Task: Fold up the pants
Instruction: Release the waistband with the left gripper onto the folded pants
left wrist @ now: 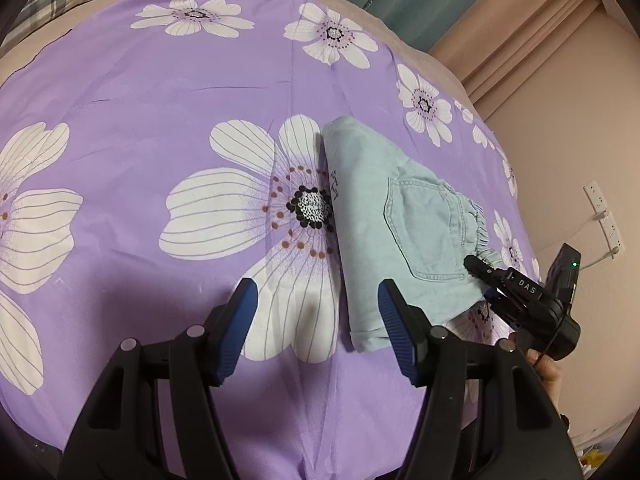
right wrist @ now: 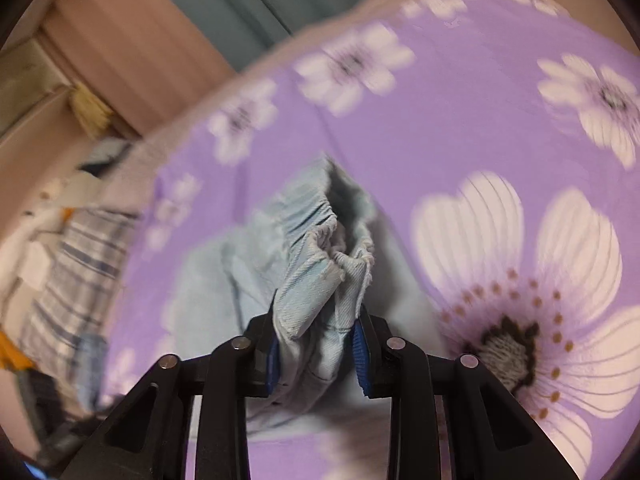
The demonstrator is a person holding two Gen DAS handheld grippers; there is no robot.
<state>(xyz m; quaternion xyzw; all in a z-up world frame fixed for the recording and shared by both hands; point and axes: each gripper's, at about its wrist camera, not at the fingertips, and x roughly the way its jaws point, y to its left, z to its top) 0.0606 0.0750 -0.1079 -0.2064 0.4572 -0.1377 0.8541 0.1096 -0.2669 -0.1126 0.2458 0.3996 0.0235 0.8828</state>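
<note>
Nearest the lens, the left gripper (left wrist: pixel 316 320) hangs with its blue pads spread wide and nothing between them, just over the cuffed hem of the pale blue pants (left wrist: pixel 396 216), which lie folded on the purple flowered bedsheet (left wrist: pixel 160 80). The right gripper (right wrist: pixel 316 344) is clenched on the bunched elastic waistband (right wrist: pixel 336 240); since only that thick gather is pinched, a pull could slip free or drag the folded layers askew. "DAS" reads on the right gripper's body; dark writing by the fold is illegible.

bed: purple floral sheet (left wrist: pixel 160 92) | on it: light-blue pants (left wrist: pixel 372 216)
</note>
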